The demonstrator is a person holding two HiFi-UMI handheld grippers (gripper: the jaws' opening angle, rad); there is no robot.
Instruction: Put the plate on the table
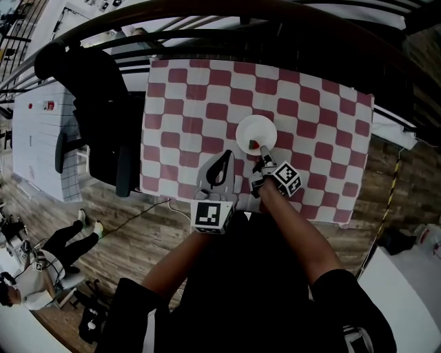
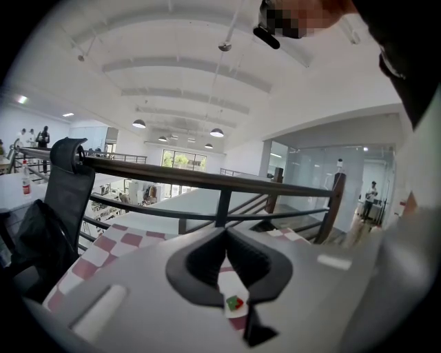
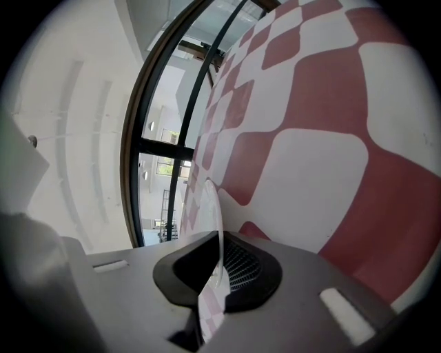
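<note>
A white plate (image 1: 256,129) is low over the red-and-white checked tablecloth (image 1: 200,103), right of centre; whether it touches the cloth I cannot tell. A small red-and-green thing (image 1: 254,146) sits at the plate's near rim. My right gripper (image 1: 262,153) is shut on that near rim. In the right gripper view the plate (image 3: 210,207) runs edge-on between the jaws of that gripper (image 3: 220,240), close to the cloth (image 3: 324,138). My left gripper (image 1: 227,154) hovers just left of the plate, shut and holding nothing. In the left gripper view the tips of this gripper (image 2: 224,233) meet, with the red-and-green thing (image 2: 235,302) showing behind them.
A black office chair (image 1: 96,103) stands against the table's left side. A dark railing (image 1: 207,21) curves along the far edge. A white desk (image 1: 41,131) is further left. A person (image 1: 62,245) sits on the wood floor at lower left.
</note>
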